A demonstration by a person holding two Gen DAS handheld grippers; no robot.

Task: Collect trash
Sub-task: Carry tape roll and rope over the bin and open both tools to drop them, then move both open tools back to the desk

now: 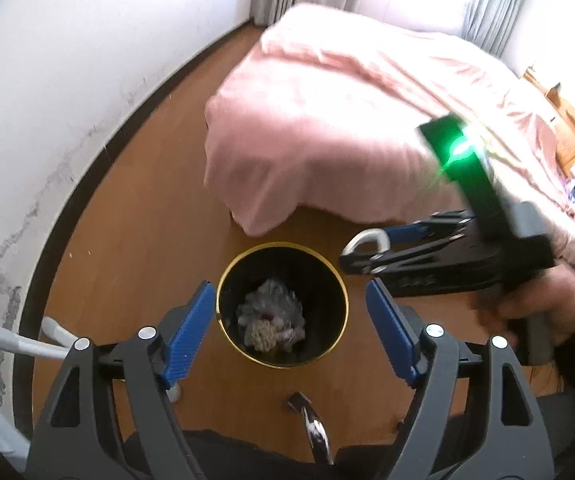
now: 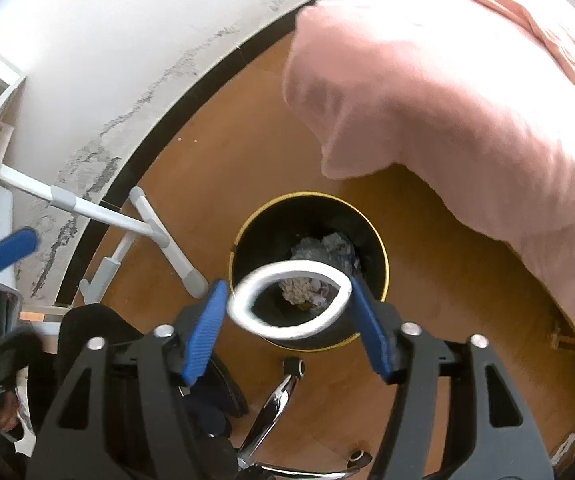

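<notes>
A black trash bin with a gold rim (image 1: 341, 280) (image 2: 383, 248) stands on the wooden floor and holds crumpled paper and cloth trash (image 1: 273, 316) (image 2: 329, 248). My left gripper (image 1: 290, 332) is open and empty just above the bin's near side. My right gripper (image 2: 287, 318) is shut on a white ring-shaped piece of trash (image 2: 247, 320), squeezed into an oval and held over the bin's mouth. The right gripper also shows in the left wrist view (image 1: 361, 252), to the right of the bin, holding the white ring (image 1: 365, 238).
A bed with a pink cover (image 1: 347, 120) (image 2: 467, 100) stands right behind the bin. A white wall (image 1: 47, 100) runs along the left. A white frame (image 2: 155, 232) leans by the wall. Chrome chair legs (image 2: 275, 404) (image 1: 315, 428) lie near me.
</notes>
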